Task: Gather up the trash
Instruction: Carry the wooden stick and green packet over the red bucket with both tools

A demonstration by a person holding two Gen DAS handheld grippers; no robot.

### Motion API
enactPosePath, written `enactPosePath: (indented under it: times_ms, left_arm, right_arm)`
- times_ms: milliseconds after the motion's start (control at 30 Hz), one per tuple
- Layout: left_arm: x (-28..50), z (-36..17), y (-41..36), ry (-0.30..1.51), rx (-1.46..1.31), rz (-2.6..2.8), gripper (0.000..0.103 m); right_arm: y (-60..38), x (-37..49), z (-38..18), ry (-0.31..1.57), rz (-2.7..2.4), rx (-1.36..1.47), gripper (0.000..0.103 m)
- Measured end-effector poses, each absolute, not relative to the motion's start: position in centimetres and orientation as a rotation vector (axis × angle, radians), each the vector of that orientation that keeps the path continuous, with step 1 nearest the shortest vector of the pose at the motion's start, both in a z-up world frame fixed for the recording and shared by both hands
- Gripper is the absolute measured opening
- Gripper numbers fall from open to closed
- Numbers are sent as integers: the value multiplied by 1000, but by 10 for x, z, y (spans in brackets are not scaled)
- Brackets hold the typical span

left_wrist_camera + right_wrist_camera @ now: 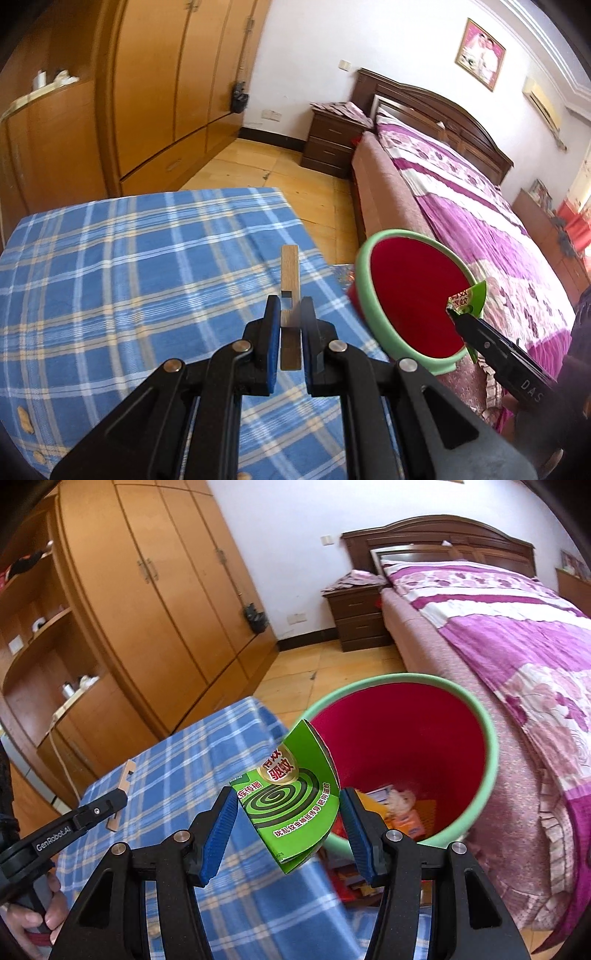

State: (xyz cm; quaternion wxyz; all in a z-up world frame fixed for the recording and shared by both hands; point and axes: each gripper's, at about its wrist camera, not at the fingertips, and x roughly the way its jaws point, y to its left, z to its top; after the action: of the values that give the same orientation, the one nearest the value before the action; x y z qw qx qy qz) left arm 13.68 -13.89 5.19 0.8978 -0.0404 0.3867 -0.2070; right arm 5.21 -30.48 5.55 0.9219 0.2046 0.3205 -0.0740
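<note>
Holding two pieces of trash up beside the red bin

We are gripping a thin wooden strip [289,295] in our left gripper [288,317], whose jaws are closed tight on its flat sides, with the strip sticking out over the blue checked tablecloth [129,266]. We are clamping a green cardboard box [291,794] between the blue pads [221,830] of our right gripper [290,827], with its jaws standing about halfway apart around it. The box is hanging just at the near left rim of the red bin [461,760], which is sitting between the table and the bed [498,635]. Inside the bin, orange packaging and crumpled paper are lying at the bottom
</note>
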Motion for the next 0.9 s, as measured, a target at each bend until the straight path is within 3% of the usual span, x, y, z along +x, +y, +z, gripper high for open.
enactPosePath:
  times_ms: [900]
  left_arm:
    - [152,20,-271,870,90,-595,10]
  right_arm:
    - [-399,36,27,652,-281,538,58]
